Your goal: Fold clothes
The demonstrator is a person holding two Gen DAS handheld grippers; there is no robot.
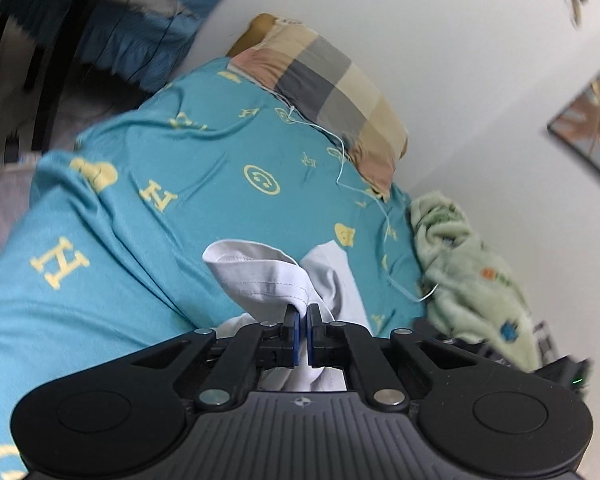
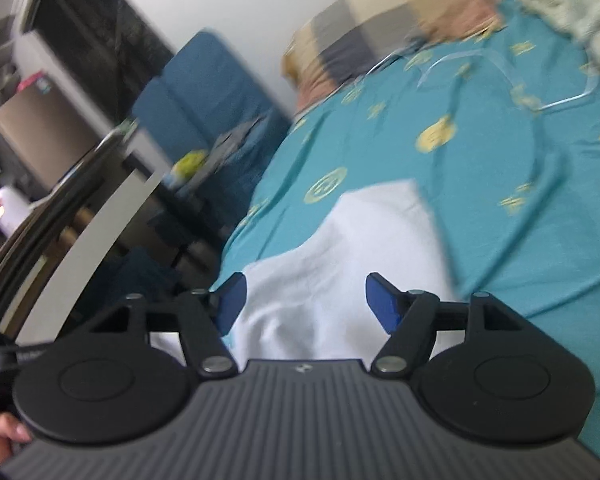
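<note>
The white garment lies rumpled on the bed with its teal printed sheet; it looks thin, light and limp, so it should sag and crease freely, and is best taken at a hem or corner. The left hand-held gripper is clamped on a bunched hemmed edge. The right hand-held gripper stands apart over the cloth, gripping nothing. A plaid pillow lies beyond.

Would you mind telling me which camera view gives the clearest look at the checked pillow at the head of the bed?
The left wrist view: the checked pillow sits sharp there, its whole length lying on the teal sheet against the wall. In the right wrist view the pillow is blurred and cut off by the upper edge, so only its colour blocks are readable.
</note>
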